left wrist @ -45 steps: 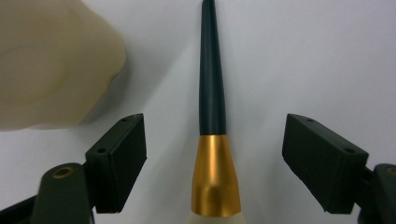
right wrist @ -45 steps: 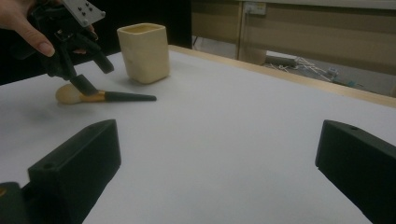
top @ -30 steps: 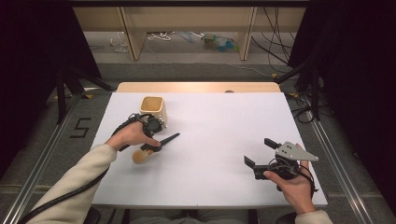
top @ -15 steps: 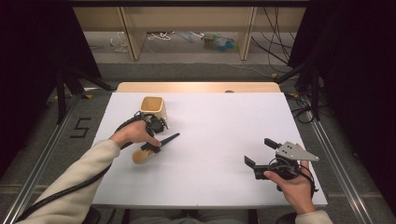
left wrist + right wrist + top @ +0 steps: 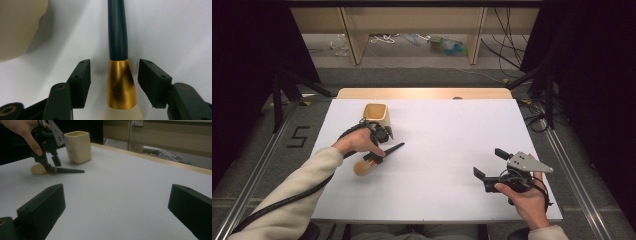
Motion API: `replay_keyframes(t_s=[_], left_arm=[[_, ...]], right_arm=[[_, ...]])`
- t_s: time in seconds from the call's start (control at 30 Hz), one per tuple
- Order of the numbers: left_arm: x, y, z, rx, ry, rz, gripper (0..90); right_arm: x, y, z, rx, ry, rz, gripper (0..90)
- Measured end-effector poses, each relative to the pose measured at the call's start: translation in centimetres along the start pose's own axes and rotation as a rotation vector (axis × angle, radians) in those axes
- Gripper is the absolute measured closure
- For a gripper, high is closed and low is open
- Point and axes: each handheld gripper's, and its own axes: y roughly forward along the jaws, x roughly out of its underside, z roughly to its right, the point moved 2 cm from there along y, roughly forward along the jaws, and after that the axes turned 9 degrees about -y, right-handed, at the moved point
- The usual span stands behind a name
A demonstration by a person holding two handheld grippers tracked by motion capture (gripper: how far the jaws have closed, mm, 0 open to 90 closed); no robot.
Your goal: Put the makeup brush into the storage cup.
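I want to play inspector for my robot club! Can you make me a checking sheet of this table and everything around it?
Surface: white table, flat, with a wooden strip along the far edge.
Job's things: makeup brush lying flat, dark handle, gold collar, pale bristles; cream cup upright just beyond it.
Clutter: nothing seen on the table.
Grippers: left gripper jaws open, one on each side of the brush's gold collar, gaps both sides; right gripper jaws open, holding nothing, near the table's right front.
Cables: black cable trails from the left gripper along the sleeve; loose wires on the floor beyond the table.
Surroundings: dark curtains both sides, wooden shelf frame behind.
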Motion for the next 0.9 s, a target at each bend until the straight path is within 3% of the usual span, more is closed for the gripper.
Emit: replay_keyframes(t_s=[0.23,0.33,0.47,0.77,0.9], left_arm=[[-0.04,0.14,-0.05,0.005,0.002,-0.015,48.2],[0.00,0.20,-0.12,0.009,0.002,-0.023,50.1],[-0.05,0.24,-0.15,0.014,0.004,-0.025,50.7],[-0.29,0.40,-0.02,0.023,0.032,-0.046,55.7],[-0.27,0.58,0.01,0.034,0.026,-0.043,58.7]], right_arm=[[0.01,0.03,0.00,-0.001,0.001,-0.001,1.9],[-0.02,-0.29,0.08,0.005,-0.011,-0.039,1.9],[0.03,-0.02,0.04,0.000,-0.004,-0.009,2.0],[0.06,-0.05,0.04,0.004,-0.006,-0.019,2.0],[0.08,-0.02,0.02,0.001,-0.005,-0.020,2.0]])
